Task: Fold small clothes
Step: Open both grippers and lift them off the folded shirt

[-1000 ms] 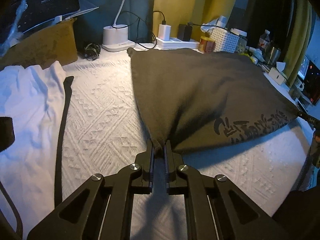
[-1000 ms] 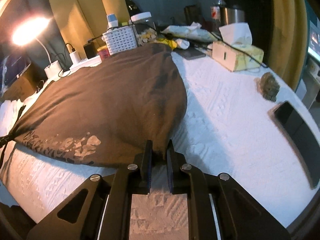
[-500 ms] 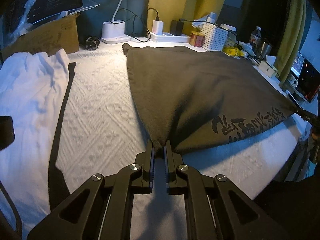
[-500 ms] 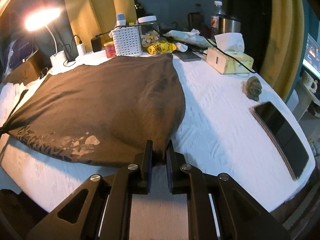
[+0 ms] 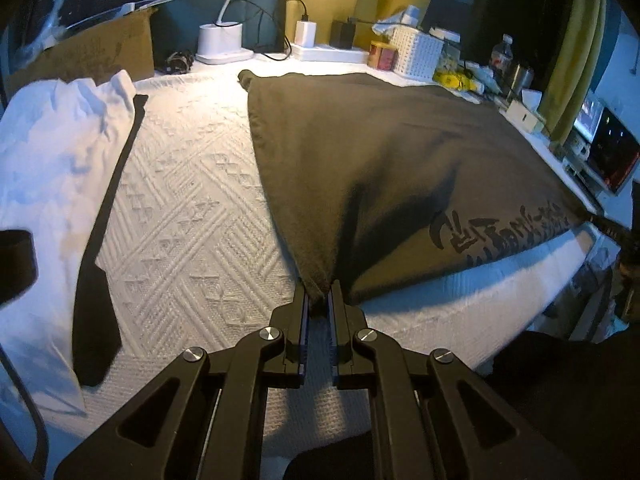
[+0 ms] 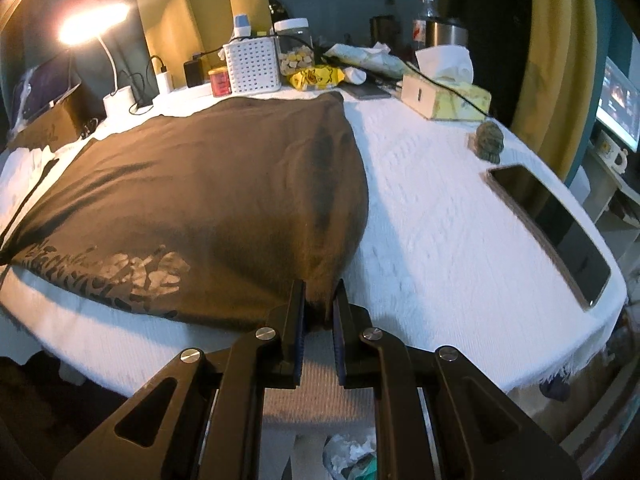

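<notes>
A dark brown garment (image 5: 380, 160) with a dark print near its front hem lies spread over the white textured cloth (image 5: 180, 220) on the table. My left gripper (image 5: 319, 294) is shut on the garment's near left corner, just above the table's front edge. In the right wrist view the same brown garment (image 6: 192, 200) stretches away to the left, and my right gripper (image 6: 319, 300) is shut on its near right corner. The hem between the two corners hangs taut and slightly lifted off the cloth.
A white garment (image 5: 52, 168) with a black strip (image 5: 100, 248) lies at the left. At the back stand a lamp base (image 5: 220, 42), chargers and a white basket (image 6: 252, 66). On the right are a tissue box (image 6: 444, 94), a small green lump (image 6: 489, 142) and a phone (image 6: 552, 232).
Both grippers have drawn back toward the table's front edge, pulling the brown garment with them. More of the table and its front edge now shows in both views.
</notes>
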The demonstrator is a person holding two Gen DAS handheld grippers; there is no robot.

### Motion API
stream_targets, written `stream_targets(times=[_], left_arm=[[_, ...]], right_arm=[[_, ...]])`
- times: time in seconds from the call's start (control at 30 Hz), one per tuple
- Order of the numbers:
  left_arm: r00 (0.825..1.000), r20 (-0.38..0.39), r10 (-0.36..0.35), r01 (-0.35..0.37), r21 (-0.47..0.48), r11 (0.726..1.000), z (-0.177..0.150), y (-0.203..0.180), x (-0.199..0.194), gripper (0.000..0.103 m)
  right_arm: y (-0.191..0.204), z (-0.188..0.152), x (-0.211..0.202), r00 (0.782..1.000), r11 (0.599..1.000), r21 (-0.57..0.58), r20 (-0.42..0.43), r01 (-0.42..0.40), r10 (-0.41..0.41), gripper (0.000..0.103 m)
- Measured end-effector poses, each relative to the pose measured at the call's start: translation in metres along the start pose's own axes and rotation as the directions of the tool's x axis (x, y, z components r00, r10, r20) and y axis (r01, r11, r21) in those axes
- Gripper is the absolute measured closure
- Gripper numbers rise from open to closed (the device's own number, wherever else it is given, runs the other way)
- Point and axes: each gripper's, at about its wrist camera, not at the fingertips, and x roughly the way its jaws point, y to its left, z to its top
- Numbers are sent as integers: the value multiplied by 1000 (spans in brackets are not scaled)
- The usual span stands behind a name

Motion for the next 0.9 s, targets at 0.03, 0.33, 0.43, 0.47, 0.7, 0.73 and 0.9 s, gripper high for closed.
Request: stream_targets(times=[0.03, 0.33, 0.43, 0.47, 0.7, 0.73, 0.9], left_arm=[[1000, 1, -2, 2, -11, 1000, 0, 1, 0, 95], [999, 8, 53, -53, -15, 998, 6, 5, -5, 53], [997, 36, 73, -72, -52, 996, 11, 15, -9, 32], [997, 36, 74, -71, -60, 996, 12, 17, -8, 32], [995, 23, 94, -92, -63, 994, 29, 20, 3, 32], [995, 21, 98, -96, -60, 993, 33, 19, 6, 32], [994, 19, 108, -106, -57, 993, 49, 22, 15, 32]], right_arm=[[-2, 0, 0, 1000, 1000, 10, -1, -8, 8, 90], [-4, 0, -1, 1000, 1000, 13, -13, -12, 13, 86], [-3, 4, -4, 1000, 1000, -4, -5, 0, 0, 83], [-3, 6, -5, 1000, 1000, -9, -1, 5, -5, 81], [-1, 21, -4, 1000, 1000, -12, 13, 27, -27, 69], [0, 23, -2, 1000, 1000, -11, 10, 28, -28, 69], [4, 33, 9, 1000, 1000, -4, -5, 25, -25, 69]])
